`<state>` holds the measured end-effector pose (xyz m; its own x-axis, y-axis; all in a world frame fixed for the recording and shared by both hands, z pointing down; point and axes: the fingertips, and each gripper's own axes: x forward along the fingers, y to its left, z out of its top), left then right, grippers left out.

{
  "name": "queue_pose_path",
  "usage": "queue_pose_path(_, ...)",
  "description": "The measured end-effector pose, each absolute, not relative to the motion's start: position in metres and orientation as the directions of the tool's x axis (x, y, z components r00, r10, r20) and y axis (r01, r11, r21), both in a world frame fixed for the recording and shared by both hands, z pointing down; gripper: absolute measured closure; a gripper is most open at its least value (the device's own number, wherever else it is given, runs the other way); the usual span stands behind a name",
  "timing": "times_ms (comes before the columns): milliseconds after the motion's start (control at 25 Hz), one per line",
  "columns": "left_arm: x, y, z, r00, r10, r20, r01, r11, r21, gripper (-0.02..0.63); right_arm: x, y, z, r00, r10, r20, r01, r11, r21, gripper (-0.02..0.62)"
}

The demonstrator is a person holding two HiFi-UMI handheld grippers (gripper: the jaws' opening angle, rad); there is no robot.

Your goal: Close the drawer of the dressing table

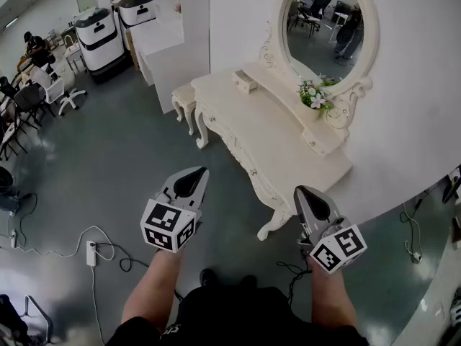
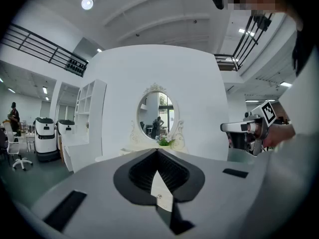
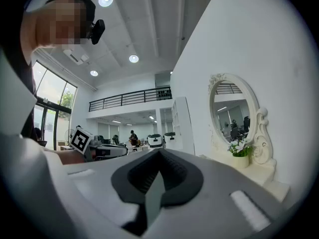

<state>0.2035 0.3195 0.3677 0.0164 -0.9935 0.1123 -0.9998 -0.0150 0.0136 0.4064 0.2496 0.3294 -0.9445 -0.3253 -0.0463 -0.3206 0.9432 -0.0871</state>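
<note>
The cream dressing table (image 1: 284,146) stands against the white wall under an oval mirror (image 1: 328,27), with a small pot of flowers (image 1: 315,96) on its raised shelf. Its front drawers (image 1: 245,166) look flush with the front. My left gripper (image 1: 193,179) hangs shut and empty over the floor, short of the table's front. My right gripper (image 1: 305,194) is also shut and empty, near the table's right leg. In the left gripper view the jaws (image 2: 157,151) meet, pointing level at the mirror (image 2: 157,114). The right gripper view shows its joined jaws (image 3: 160,151) and the flowers (image 3: 240,148).
A cream stool (image 1: 184,99) sits at the table's far end, beside a tall white cabinet (image 1: 169,42). White machines (image 1: 101,38) and office chairs (image 1: 50,85) stand further back. A power strip (image 1: 91,252) with cables lies on the grey floor at the left.
</note>
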Motion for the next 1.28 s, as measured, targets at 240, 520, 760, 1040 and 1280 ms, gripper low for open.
queue_pose_path(240,0.194,0.331,0.370,0.023,-0.993,0.114,-0.999,-0.020,0.024,0.601,0.394,0.257,0.329,-0.946,-0.322,-0.048,-0.317,0.945,-0.080,0.588)
queue_pose_path(520,0.172,0.358,0.375,0.003,-0.993,0.119,-0.999,0.001,0.036,0.600,0.370,0.280,0.322,-0.950,-0.304,-0.069,-0.305,0.952,0.000,0.588)
queue_pose_path(760,0.138,0.392,0.386,-0.029,-0.991,0.133,-0.999,0.034,0.038,0.600,0.346,0.298,0.326,-0.949,-0.305,-0.081,-0.301,0.952,-0.058,0.586)
queue_pose_path(1040,0.110,0.423,0.400,-0.038,-0.986,0.159,-0.997,0.047,0.053,0.600,0.321,0.313,0.344,-0.949,-0.313,-0.032,-0.308,0.946,-0.098,0.586)
queue_pose_path(1280,0.085,0.418,0.406,-0.051,-0.984,0.168,-0.997,0.061,0.057,0.600,0.293,0.308,0.349,-0.956,-0.291,-0.027,-0.287,0.952,-0.101,0.586)
